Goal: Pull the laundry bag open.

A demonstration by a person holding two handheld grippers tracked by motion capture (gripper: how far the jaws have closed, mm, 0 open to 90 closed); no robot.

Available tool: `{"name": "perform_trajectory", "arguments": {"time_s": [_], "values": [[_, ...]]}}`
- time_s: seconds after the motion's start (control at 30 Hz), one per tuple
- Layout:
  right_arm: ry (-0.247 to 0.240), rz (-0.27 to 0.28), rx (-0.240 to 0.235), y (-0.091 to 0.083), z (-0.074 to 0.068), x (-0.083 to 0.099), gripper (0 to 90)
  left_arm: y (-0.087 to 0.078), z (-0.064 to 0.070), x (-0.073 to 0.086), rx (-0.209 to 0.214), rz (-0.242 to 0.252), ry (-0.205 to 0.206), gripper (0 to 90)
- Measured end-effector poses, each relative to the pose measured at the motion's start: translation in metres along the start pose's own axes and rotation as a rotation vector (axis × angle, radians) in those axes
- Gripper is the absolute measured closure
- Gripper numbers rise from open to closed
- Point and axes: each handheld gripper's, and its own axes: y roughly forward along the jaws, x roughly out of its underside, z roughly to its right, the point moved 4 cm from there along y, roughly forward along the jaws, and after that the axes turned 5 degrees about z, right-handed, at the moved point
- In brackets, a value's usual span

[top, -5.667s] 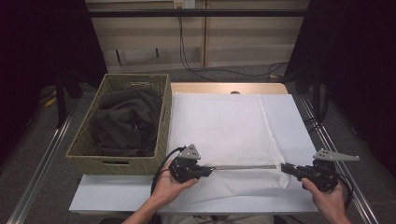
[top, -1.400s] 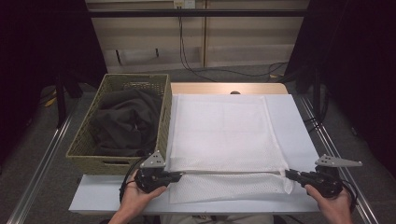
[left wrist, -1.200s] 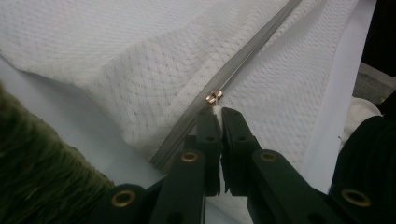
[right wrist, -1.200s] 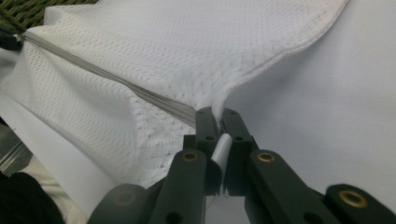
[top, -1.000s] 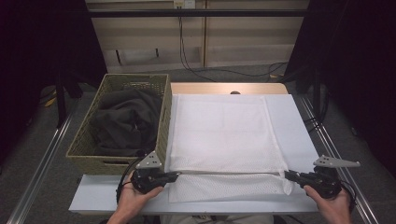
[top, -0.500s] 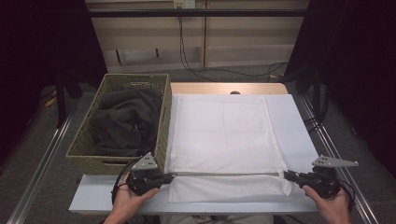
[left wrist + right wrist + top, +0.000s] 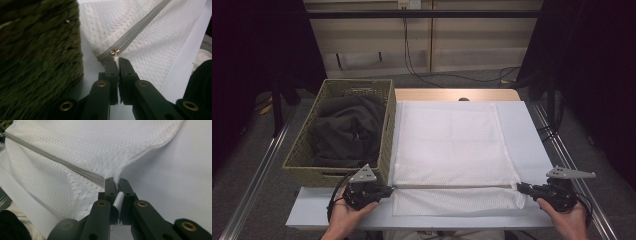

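Left tongs (image 7: 115,60): closed on zipper pull (image 7: 115,52), lower left of high view.
Right tongs (image 7: 115,180): clamped on mesh bag (image 7: 452,150) corner, lower right.
Basket (image 7: 384,150): left of bag.

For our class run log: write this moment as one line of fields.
left gripper: shut on zipper pull | right gripper: shut on mesh bag corner | zipper: stretched taut | basket: beside bag, dark clothes inside
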Motion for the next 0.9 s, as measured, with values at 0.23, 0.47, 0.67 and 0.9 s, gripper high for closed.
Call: {"name": "perform_trajectory", "arguments": {"time_s": [0.23, 0.47, 0.67, 0.9], "values": [[0.008, -0.015, 0.0, 0.0011, 0.0029, 0.0006, 88.0, -0.0004, 0.0015, 0.0002, -0.009, -0.014, 0.01, 86.9], [0.002, -0.032, 0.002, 0.0025, 0.0036, 0.0019, 88.0, -0.0048, -0.0032, 0.0037, -0.021, -0.019, -0.02, 86.9], [0.003, -0.044, 0.0, 0.0043, 0.0059, 0.0027, 88.1, -0.0064, -0.0025, 0.0043, -0.027, -0.023, -0.017, 86.9], [0.0, -0.06, 0.01, 0.0062, 0.0067, 0.004, 88.2, -0.008, -0.004, 0.0066, -0.033, -0.02, -0.028, 86.9]]}}
